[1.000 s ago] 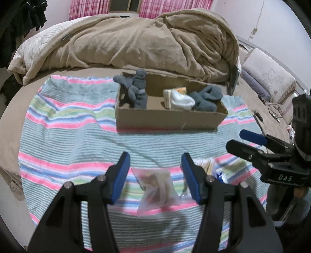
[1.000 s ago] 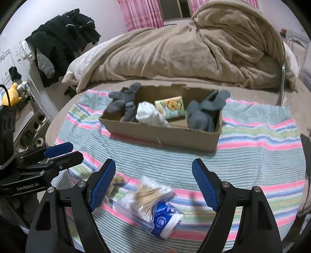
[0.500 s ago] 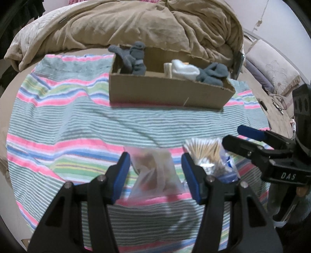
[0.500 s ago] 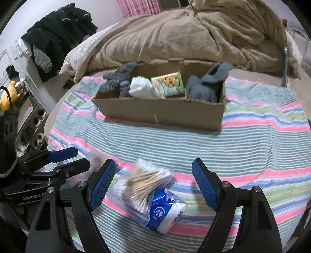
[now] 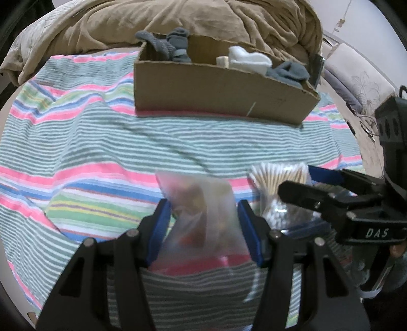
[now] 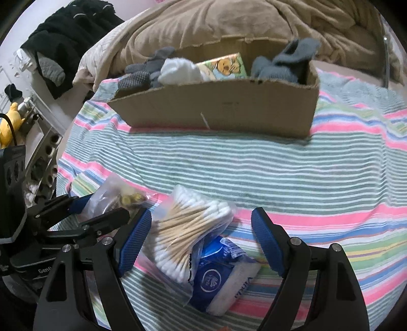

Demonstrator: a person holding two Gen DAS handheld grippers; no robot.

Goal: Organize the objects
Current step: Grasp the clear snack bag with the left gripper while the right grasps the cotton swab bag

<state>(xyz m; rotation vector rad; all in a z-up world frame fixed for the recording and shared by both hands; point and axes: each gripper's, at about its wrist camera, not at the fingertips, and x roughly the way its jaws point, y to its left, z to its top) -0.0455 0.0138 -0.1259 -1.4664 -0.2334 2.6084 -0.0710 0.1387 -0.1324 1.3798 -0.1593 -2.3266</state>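
Left gripper with black arms and blue pads, poised low over the near part of a striped pink, green and blue cloth spread on the bed, jaws partly apart around a small clear plastic bag of brownish items; whether the pads press on the bag, cannot tell, since the bag is blurred and fills the gap between them. Right gripper of the same black-and-blue build, jaws wide apart and empty, straddling a clear bag of wooden-stemmed cotton swabs lying on the cloth, pads clear of it on both sides. Just under the swab bag's near end, touching it, a blue and white pack of tissues. Both grippers side by side, the left one's bag just beside the swab bag. Farther back on the cloth, well apart from the bags, an open brown cardboard box holding grey socks at its right end, more grey socks at its left end, a white rolled sock and a small green printed carton between them. Behind the box, a rumpled tan blanket.
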